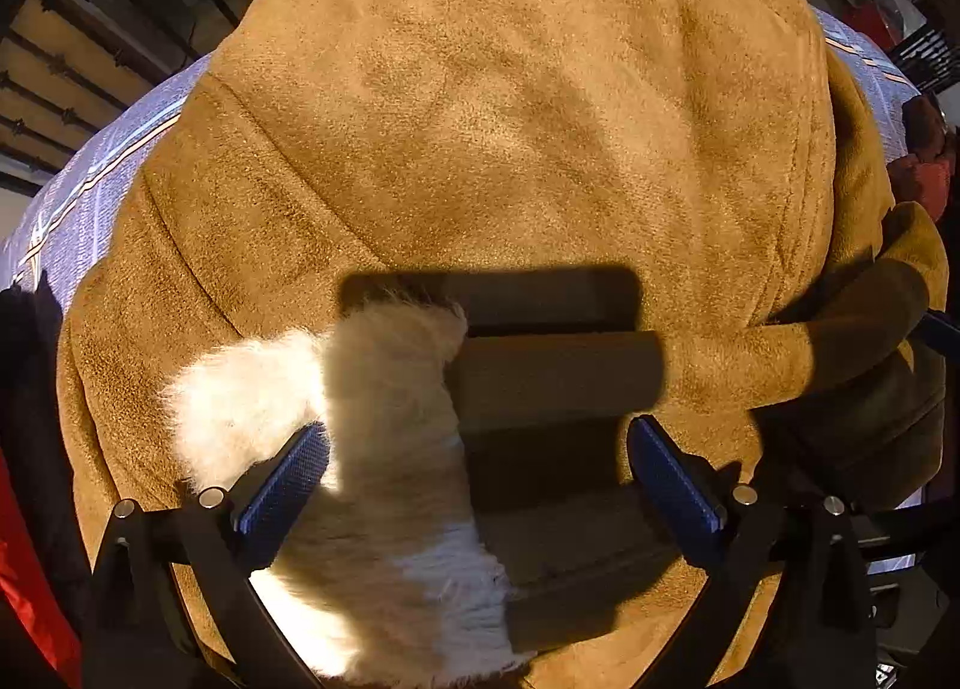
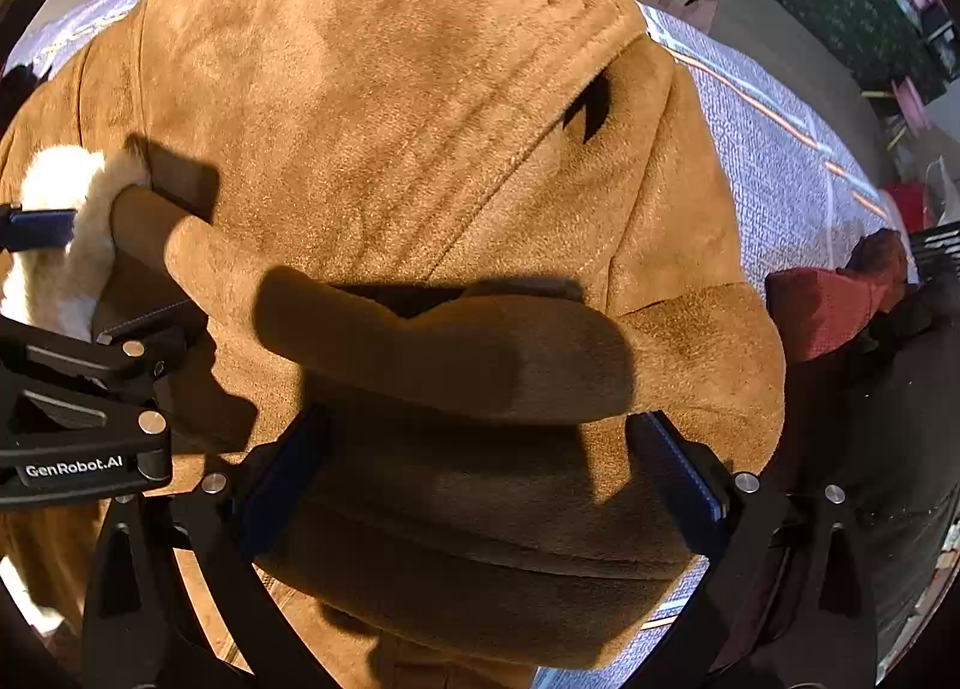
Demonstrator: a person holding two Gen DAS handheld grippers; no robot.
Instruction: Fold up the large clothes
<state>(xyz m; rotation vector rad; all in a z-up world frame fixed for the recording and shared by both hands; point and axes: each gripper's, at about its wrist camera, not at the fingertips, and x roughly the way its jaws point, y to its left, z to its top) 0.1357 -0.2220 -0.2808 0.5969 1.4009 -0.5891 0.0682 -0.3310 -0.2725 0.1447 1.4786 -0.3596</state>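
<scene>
A tan suede coat [image 1: 510, 137] with a cream fleece lining [image 1: 384, 389] lies bunched across a lavender striped bedspread [image 2: 774, 149]. Both tools hang above it, left tool [image 1: 477, 485] and right tool [image 2: 480, 485], jaws spread, folds between them unpinched. Bare bedspread shows far right.

A home: patterned bedspread [image 2: 774, 149], dark stair railing [image 1: 66, 89], clutter on the floor.
</scene>
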